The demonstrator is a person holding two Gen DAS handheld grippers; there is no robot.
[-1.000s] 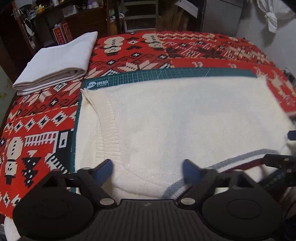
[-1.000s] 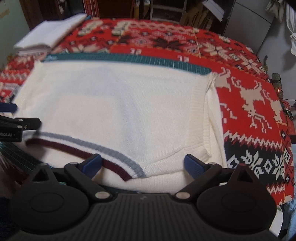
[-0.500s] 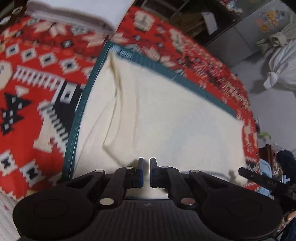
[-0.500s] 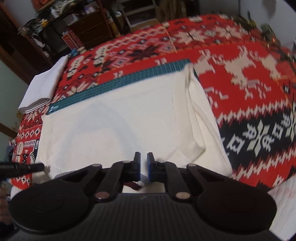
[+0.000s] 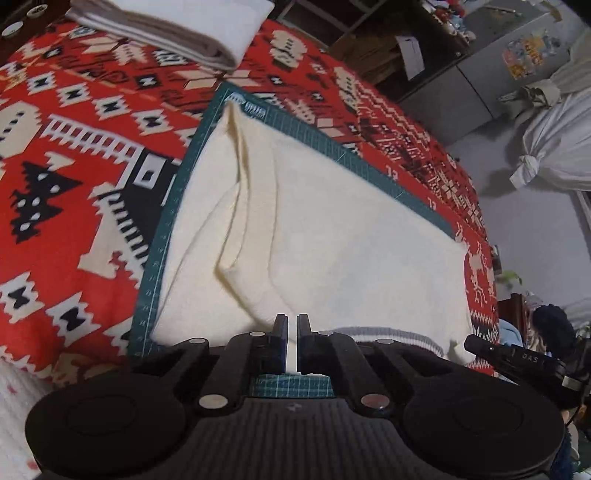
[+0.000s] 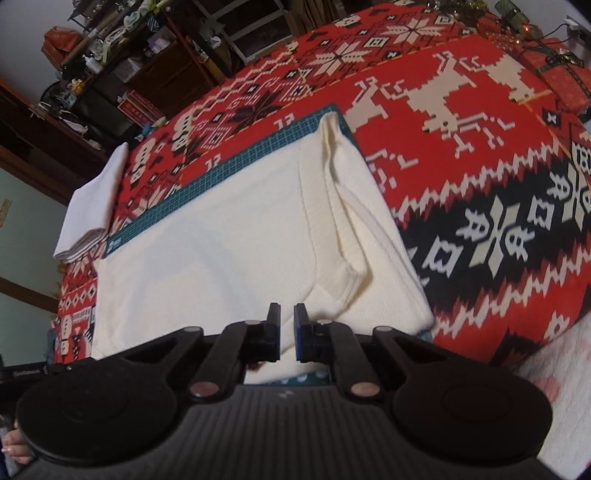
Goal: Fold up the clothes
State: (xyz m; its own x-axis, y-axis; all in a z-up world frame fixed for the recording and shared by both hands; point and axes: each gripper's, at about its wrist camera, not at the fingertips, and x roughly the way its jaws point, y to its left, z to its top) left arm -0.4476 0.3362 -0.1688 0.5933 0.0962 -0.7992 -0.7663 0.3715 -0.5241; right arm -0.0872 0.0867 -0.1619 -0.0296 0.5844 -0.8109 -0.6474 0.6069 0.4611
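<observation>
Sweater (image 5: 332, 236), cream knit, lies flat on a green cutting mat (image 5: 166, 236) spread over a red patterned bench (image 5: 74, 155). Nearest the cameras, the left gripper (image 5: 291, 332) and right gripper (image 6: 285, 325) each have their fingers pinched on the near edge, one toward each side, likely so the edge can be lifted evenly and carried over in one fold. Both sleeves already lie turned in along the sides, which keeps the shape narrow. Farther off, a folded white cloth (image 5: 177, 33) rests at the bench's far corner.
</observation>
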